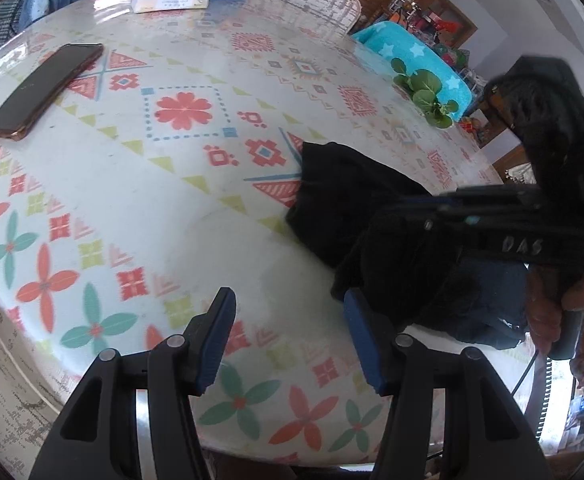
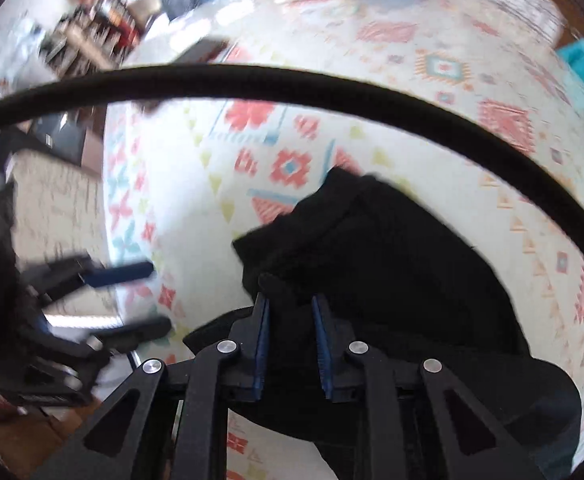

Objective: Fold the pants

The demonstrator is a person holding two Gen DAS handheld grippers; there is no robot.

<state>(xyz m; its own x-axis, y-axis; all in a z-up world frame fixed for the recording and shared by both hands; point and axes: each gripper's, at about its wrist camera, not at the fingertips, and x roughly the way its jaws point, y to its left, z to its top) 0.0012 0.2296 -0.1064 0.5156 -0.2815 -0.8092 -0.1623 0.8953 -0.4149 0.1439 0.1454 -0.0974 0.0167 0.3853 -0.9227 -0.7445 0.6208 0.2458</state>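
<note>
1. The right gripper point(image 2: 290, 312) has its blue-padded jaws drawn narrow around a raised fold of the black, soft-knit pants point(image 2: 392, 264); whether the pads truly pinch it I cannot tell.
2. The left gripper point(image 1: 288, 344) stands half open and empty over the patterned tablecloth point(image 1: 132, 200), just beside the pants.
3. The pants lie bunched near the table's front edge.
4. Likely light, limp and sagging: take them at the hem or waistband corners.
</note>
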